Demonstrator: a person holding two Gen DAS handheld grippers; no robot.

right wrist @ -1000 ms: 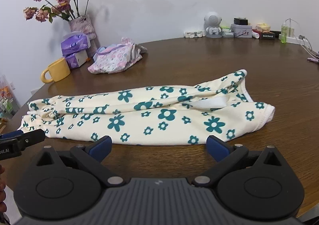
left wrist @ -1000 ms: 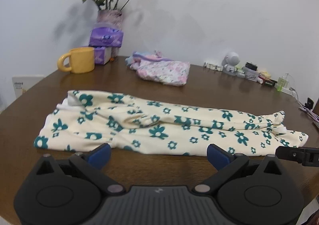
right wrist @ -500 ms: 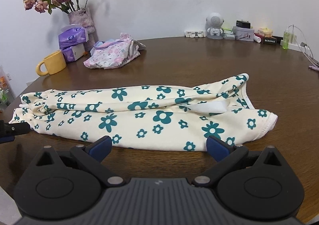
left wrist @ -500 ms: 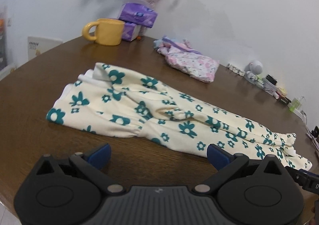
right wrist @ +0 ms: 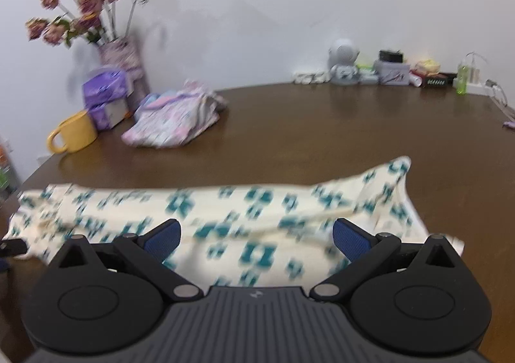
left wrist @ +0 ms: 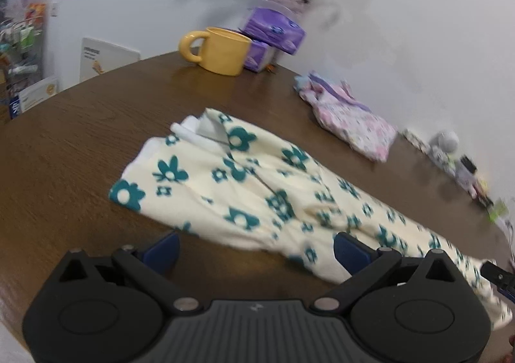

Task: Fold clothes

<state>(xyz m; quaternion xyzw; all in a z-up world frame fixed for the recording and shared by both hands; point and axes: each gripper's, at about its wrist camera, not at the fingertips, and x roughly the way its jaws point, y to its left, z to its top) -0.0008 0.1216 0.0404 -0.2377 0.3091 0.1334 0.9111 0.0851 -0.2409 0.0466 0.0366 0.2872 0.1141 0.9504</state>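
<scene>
Brown table (right wrist: 322, 124) bears floral garment (right wrist: 225, 211); both claws gape wide, empty.

Evenly and softly lit, indoor light, no hard glare. Soft grey shadows of the flowers (right wrist: 77, 15) thrown on the white wall (right wrist: 257, 8) toward 3 o'clock, so lit perhaps from 9 o'clock. Faint sheen on the brown table (right wrist: 322, 124). Strongly bowed by the fisheye, with dark corners at 1 and 11 o'clock. Smeared by motion blur in both views, worst on the floral garment (right wrist: 257, 211) in the right wrist view; small clutter (left wrist: 457, 163) at 3 o'clock in the left view also soft.
</scene>
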